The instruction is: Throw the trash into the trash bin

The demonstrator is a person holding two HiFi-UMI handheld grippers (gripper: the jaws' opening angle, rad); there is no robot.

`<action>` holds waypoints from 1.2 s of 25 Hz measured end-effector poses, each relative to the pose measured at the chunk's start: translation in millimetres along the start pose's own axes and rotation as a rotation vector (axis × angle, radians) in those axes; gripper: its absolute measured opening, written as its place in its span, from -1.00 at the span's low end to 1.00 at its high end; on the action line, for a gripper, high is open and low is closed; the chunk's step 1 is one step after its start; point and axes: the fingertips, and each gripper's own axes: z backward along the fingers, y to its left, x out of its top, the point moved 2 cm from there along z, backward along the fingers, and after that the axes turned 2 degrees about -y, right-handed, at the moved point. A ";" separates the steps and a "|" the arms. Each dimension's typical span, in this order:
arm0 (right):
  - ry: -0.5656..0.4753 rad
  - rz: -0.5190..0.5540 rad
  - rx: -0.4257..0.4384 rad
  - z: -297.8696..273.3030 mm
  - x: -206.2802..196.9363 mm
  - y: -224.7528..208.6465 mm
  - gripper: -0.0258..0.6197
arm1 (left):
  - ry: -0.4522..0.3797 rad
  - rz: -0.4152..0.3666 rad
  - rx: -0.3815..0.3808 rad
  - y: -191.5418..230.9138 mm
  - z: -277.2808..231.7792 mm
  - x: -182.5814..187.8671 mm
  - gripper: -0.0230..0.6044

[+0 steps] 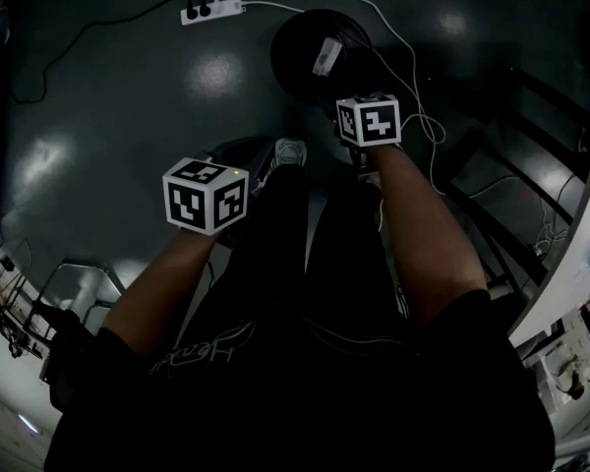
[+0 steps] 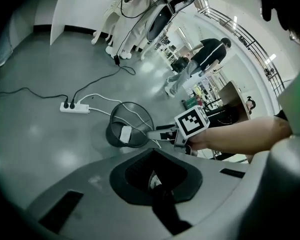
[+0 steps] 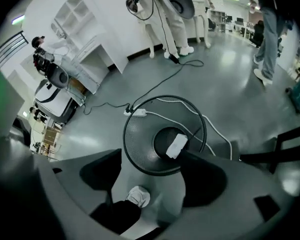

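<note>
**Item: trash drop at the bin, release stage**

Step in hand: the drop. The trash (image 3: 177, 145), a small white piece, lies inside the trash bin (image 3: 140, 144), a black mesh basket on the grey floor. It sits at the centre of the right gripper view and in the upper middle of the head view. By this showing the task's main act looks done.

Tools: the right gripper (image 2: 154, 132) has its jaws spread wide with nothing between the pads; the trash lies just beside the tip of one jaw, seemingly free of it. The left gripper (image 2: 152, 153) has its jaws drawn together and carries nothing.

Pose: the right forearm reaches forward and its gripper points steeply down over the bin's mouth. The left hand is held back at the left of centre in the head view, its gripper angled down at the floor near the person's shoe (image 3: 138, 196).

Next move, as judged: lift the right gripper straight away, clear of the rim.

Also present: a power strip (image 1: 212, 11) and a white cable (image 1: 393, 37), both beside the bin.
</note>
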 end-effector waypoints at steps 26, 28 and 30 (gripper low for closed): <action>-0.592 -0.061 0.404 335.1 99.7 77.2 -0.79 | -0.213 -0.101 -0.194 -162.9 91.9 113.9 -0.91; -0.630 -0.013 0.405 376.6 104.2 80.7 -0.81 | -0.230 -0.172 -0.241 -201.2 103.3 132.7 -0.91; -0.678 0.012 0.393 419.8 104.5 78.0 -0.81 | -0.244 -0.250 -0.294 -243.8 113.3 148.5 -0.91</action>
